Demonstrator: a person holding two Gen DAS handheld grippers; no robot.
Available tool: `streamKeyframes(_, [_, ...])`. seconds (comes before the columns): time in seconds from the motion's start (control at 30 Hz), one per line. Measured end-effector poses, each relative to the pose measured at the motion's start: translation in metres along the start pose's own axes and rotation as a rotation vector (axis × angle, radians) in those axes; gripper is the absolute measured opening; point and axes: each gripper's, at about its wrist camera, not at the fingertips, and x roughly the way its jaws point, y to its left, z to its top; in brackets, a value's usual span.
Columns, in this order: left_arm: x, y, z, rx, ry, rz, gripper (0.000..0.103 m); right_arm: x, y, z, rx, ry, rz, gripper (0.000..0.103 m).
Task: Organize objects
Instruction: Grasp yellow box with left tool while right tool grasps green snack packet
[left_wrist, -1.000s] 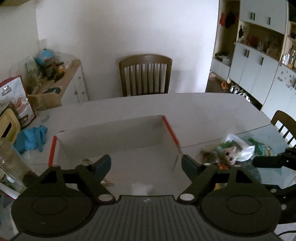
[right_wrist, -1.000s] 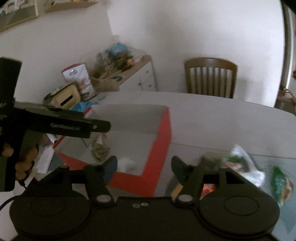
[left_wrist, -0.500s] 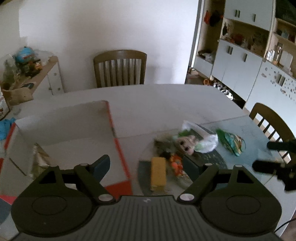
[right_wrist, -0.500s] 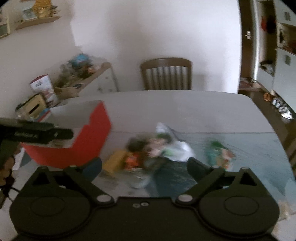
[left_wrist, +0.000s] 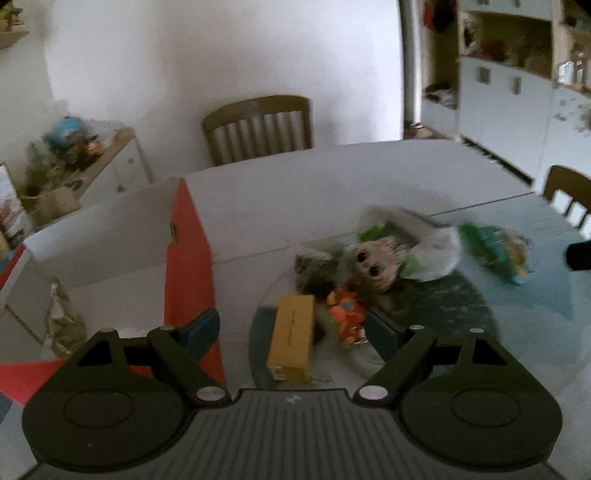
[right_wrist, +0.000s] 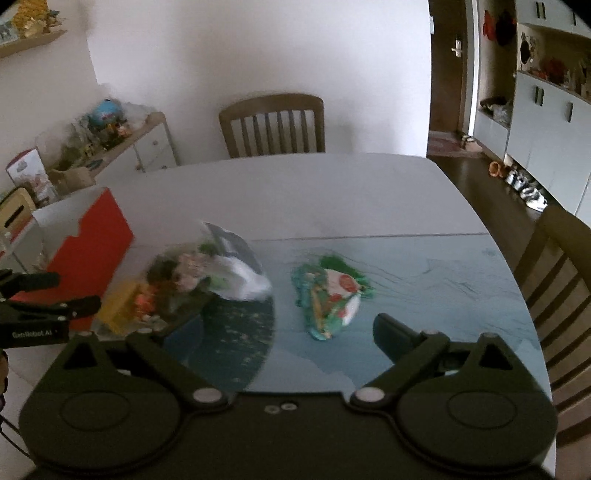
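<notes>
A pile lies on the round glass plate (left_wrist: 461, 306): a yellow box (left_wrist: 291, 338), an orange toy (left_wrist: 347, 314), a big-eyed doll (left_wrist: 373, 262) and a white plastic bag (left_wrist: 436, 254). My left gripper (left_wrist: 291, 332) hovers open above the yellow box, pads apart from it. A green snack packet (right_wrist: 328, 295) lies alone on the blue tabletop. My right gripper (right_wrist: 284, 332) stands wide open just short of it, with nothing between its fingers. The red-and-white carton (left_wrist: 188, 251) stands left of the pile with a crinkled packet (left_wrist: 62, 321) inside.
A wooden chair (right_wrist: 273, 125) stands at the table's far side and another chair (right_wrist: 554, 280) at the right edge. A cluttered low cabinet (right_wrist: 122, 147) is at back left, tall cupboards (right_wrist: 546, 118) at the right. The left gripper's fingers (right_wrist: 48, 306) show at the right view's left edge.
Both grippers have swung right and lower, from over the carton to the pile and the green packet. The right jaws have opened wider; the left jaws look the same.
</notes>
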Motion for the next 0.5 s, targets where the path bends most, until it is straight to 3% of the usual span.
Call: streamKeyframes(0.5, [0.050,0.007,-0.021,-0.200,0.126,0.096,0.085,0.059,-0.031,0.004,-0.027,0.063,-0.013,0.091])
